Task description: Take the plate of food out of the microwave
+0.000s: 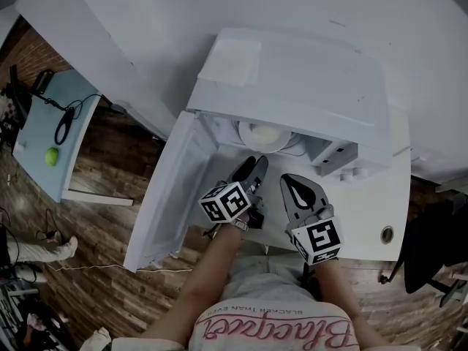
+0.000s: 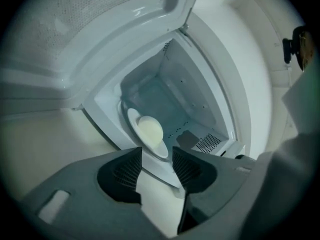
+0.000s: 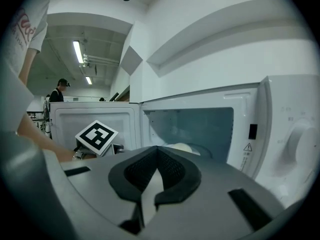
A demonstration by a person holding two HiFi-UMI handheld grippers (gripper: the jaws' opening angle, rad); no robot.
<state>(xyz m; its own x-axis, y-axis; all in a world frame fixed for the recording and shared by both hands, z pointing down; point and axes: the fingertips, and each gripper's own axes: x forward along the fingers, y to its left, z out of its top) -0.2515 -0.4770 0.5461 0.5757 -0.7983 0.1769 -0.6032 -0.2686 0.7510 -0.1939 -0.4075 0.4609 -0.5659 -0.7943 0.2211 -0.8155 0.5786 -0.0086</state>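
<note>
White counter [image 1: 398, 196] against a pale wall, wood floor to the left. On the counter, microwave [image 1: 307, 72] with door [image 1: 164, 196] swung fully open to the left. Plate [image 2: 131, 120] with a pale mound of food [image 2: 150, 129] on the cavity floor, inside the microwave, not yet touched.

Left gripper [image 2: 157, 151] just short of the opening: released, jaws apart, nothing between them, lined up with the near rim of the plate. Right gripper [image 3: 156, 151] to the right and nearer the body: clenched tip to tip on nothing.

Hazards, as judged:
- Grip on the rim edge alone: likely tilt of the plate and slide of the food. Take a deep bite on the rim; steady the other side with the right gripper.
- Low lift: possible catch on the cavity sill. Raise before withdrawing.
- Wide swing to the left: possible knock against the open door. Withdraw straight toward the body.
</note>
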